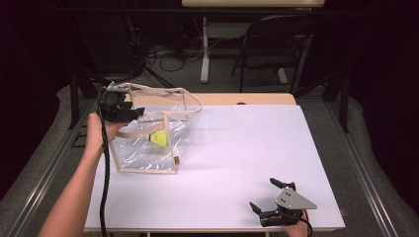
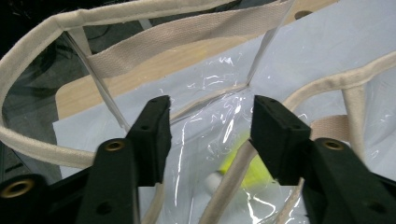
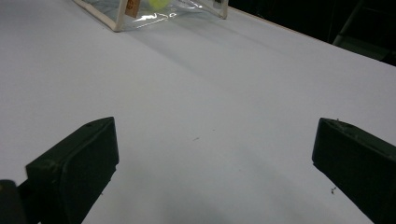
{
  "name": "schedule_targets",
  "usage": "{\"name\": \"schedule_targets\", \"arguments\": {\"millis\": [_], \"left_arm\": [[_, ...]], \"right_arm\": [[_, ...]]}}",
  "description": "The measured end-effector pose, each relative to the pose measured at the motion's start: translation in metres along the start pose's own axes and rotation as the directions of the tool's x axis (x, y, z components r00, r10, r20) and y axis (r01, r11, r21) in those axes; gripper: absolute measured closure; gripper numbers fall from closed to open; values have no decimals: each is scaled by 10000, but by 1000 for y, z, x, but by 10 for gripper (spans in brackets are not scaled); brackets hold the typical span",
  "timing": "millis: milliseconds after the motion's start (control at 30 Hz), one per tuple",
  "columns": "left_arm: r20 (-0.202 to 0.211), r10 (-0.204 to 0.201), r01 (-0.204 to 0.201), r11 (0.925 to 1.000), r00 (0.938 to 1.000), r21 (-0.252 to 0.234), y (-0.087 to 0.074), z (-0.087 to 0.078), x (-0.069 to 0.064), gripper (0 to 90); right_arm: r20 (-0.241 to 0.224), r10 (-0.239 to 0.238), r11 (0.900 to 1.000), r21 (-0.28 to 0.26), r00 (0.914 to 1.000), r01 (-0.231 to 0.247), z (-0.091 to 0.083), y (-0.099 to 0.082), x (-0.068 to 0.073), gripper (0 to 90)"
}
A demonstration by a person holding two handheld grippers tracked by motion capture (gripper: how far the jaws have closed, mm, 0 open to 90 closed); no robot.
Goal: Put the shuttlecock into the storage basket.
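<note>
Clear tote bag (image 1: 153,136) stands at about 10 o'clock on the bench (image 1: 237,163), mouth up, cream webbing trim and handles. Inside, low on the floor of the bag, lies a yellow shuttlecock (image 1: 159,138). In the left gripper view its white cork end (image 2: 214,179) points toward the camera and the yellow skirt away, so its long axis lies roughly flat; the exact heading is hard to read through the creased plastic.

Left gripper (image 1: 129,113) hovers over the bag's mouth at its 9 o'clock rim, fingers (image 2: 152,135) parted to a narrow gap, nothing between them.

Right gripper (image 1: 272,195) rests at 5 o'clock on the bench, fingers spread wide, holding nothing, well apart from the bag.

Risks, as judged: the soft walls could fold inward if the left gripper brushes the rim; a handle strap (image 2: 187,35) lies across the opening and could snag a finger; the bag is unheld, so it may slide or tip.
</note>
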State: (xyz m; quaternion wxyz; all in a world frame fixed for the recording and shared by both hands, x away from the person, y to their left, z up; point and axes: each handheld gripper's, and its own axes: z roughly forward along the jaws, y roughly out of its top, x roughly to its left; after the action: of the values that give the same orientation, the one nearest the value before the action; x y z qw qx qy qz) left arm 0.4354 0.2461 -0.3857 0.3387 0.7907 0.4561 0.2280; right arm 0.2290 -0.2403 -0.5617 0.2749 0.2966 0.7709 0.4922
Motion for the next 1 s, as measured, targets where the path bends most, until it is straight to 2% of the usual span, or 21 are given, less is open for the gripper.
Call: {"name": "schedule_targets", "arguments": {"millis": [33, 167, 333, 367, 667, 833, 1000], "left_arm": [[-16, 13, -14, 10000, 10000, -85, 0, -1, -1, 386], [91, 84, -82, 9997, 9999, -233, 0, -3, -4, 280], [91, 167, -161, 9981, 9998, -587, -2, -8, -9, 206], [96, 201, -194, 9976, 9998, -671, -3, -9, -10, 169], [191, 412, -382, 9894, 9990, -1399, -13, -15, -23, 66], [275, 503, -457, 9881, 9984, -1469, -20, -15, -28, 9], [385, 630, -557, 9843, 9973, -1675, -29, -16, -35, 1]], "right_arm": [[3, -5, 10000, 10, 10000, 5, 0, 0, 0, 1], [8, -4, 10000, 0, 10000, 4, 0, 0, 0, 1], [9, 16, 10000, 3, 10000, -16, 0, 0, 0, 1], [-7, 22, 10000, 10, 10000, -22, -1, 0, 0, 1], [6, 54, 10000, -55, 10000, -54, -2, 0, -2, 1], [41, 106, 9999, -72, 9999, -106, -2, -1, -3, 1], [-18, 132, 9999, -69, 9999, -132, -1, -2, -3, 1]]}}
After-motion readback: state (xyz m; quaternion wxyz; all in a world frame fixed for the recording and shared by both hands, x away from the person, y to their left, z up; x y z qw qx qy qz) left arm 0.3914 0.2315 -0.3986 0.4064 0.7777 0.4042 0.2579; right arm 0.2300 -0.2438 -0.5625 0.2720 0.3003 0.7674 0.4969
